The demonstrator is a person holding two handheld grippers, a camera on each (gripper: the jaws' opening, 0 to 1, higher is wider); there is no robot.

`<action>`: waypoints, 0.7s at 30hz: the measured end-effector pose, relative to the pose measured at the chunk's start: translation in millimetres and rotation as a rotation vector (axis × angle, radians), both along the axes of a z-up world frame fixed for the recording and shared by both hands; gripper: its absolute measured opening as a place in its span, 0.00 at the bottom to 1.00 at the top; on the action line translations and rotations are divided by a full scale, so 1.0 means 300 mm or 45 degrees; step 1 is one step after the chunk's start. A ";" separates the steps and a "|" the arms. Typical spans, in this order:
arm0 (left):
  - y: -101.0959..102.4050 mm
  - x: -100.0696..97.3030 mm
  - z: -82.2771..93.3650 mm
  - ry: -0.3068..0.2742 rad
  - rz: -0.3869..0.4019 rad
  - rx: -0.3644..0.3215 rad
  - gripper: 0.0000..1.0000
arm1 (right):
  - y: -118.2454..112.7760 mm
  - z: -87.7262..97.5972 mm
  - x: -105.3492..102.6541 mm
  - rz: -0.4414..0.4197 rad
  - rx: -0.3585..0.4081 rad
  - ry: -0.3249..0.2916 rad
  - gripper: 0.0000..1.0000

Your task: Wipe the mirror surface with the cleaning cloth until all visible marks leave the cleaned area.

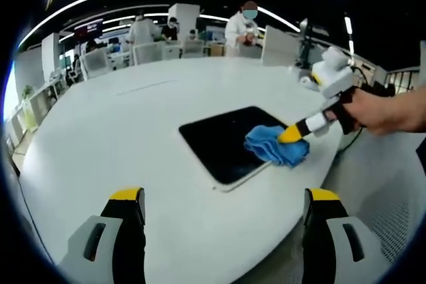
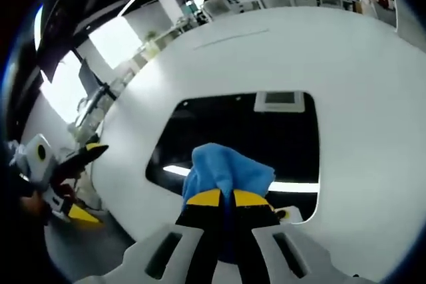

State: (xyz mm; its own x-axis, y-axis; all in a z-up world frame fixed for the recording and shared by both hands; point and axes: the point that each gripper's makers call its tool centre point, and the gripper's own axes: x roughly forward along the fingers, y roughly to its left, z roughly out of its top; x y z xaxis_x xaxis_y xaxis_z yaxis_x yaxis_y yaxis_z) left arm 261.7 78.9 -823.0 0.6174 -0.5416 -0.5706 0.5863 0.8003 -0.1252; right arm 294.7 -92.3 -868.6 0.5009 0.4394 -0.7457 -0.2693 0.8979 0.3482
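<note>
Right gripper view: the right hand-held gripper [image 2: 227, 199] has its yellow-tipped jaws clamped on a blue cleaning cloth [image 2: 226, 171], which bunches up ahead of the tips and rests on the near part of a dark, rounded-corner mirror [image 2: 246, 131]. The mirror lies flat on a white bench [image 2: 359, 84] and reflects ceiling light strips and a pale panel. At the far left of this view the left hand-held gripper [image 2: 83, 184] appears beyond the bench edge, its two yellow tips spread.

Left gripper view: the left hand-held gripper [image 1: 223, 197] hovers over the white bench [image 1: 120, 118], jaws wide apart with nothing between them. Farther out, the right hand-held gripper [image 1: 293, 134], held in a person's hand [image 1: 386, 110], presses the cleaning cloth [image 1: 274, 144] onto the mirror [image 1: 223, 141] near the corner closest to the bench edge. Beyond the bench stand chairs [image 1: 166, 51] and several people [image 1: 243, 28] in light clothing.
</note>
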 end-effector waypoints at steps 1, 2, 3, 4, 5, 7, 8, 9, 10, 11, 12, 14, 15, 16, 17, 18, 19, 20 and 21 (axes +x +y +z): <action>0.002 0.001 -0.001 -0.008 -0.003 0.019 1.00 | -0.002 0.000 -0.002 -0.001 0.015 -0.010 0.00; -0.003 -0.002 0.000 -0.017 -0.020 0.035 1.00 | -0.003 0.000 -0.002 -0.005 0.026 -0.010 0.00; -0.008 -0.006 -0.001 -0.020 -0.035 0.043 1.00 | -0.004 -0.001 0.000 -0.011 0.036 -0.005 0.00; -0.007 -0.003 -0.001 -0.017 -0.029 0.040 1.00 | -0.003 -0.001 0.000 -0.011 0.032 -0.005 0.00; -0.006 0.001 0.002 -0.019 -0.023 0.033 1.00 | -0.005 0.000 0.000 0.010 0.008 -0.022 0.00; -0.006 0.000 0.002 -0.024 -0.027 0.034 1.00 | -0.001 0.001 -0.003 0.028 0.003 -0.032 0.00; -0.001 0.000 0.005 -0.027 -0.019 0.033 1.00 | -0.002 0.001 -0.001 0.023 0.005 -0.021 0.00; 0.005 0.005 0.009 -0.028 0.000 0.021 1.00 | -0.006 0.001 0.001 0.017 0.001 -0.016 0.00; 0.008 0.010 0.011 -0.024 0.016 0.002 1.00 | -0.009 0.001 0.003 0.021 -0.008 -0.027 0.00; 0.007 0.010 0.011 -0.025 0.014 0.003 1.00 | -0.008 0.002 0.001 0.023 -0.004 -0.030 0.00; 0.004 0.008 0.010 -0.029 0.007 0.010 1.00 | -0.009 0.003 0.000 0.019 0.002 -0.029 0.00; 0.003 0.007 0.009 -0.030 0.001 0.014 1.00 | -0.022 0.002 0.001 0.023 -0.025 -0.026 0.00; 0.000 0.008 0.011 -0.031 0.001 0.007 1.00 | -0.024 0.004 0.002 0.030 -0.032 -0.029 0.00; -0.001 0.008 0.012 -0.033 -0.001 0.006 1.00 | -0.028 0.004 0.003 0.031 -0.030 -0.029 0.00; 0.000 0.007 0.011 -0.031 -0.003 0.008 1.00 | -0.035 0.005 0.003 0.029 -0.029 -0.027 0.00; 0.000 0.007 0.009 -0.028 -0.001 0.007 1.00 | -0.041 0.006 0.003 0.023 -0.026 -0.022 0.00; 0.002 0.008 0.009 -0.023 0.006 0.000 1.00 | -0.051 0.006 0.005 0.015 -0.028 -0.016 0.00; 0.004 0.009 0.009 -0.023 0.009 -0.002 1.00 | -0.057 0.006 0.006 0.012 -0.031 -0.014 0.00; 0.004 0.010 0.010 -0.027 0.008 -0.002 1.00 | -0.065 0.006 0.007 0.006 -0.035 -0.011 0.00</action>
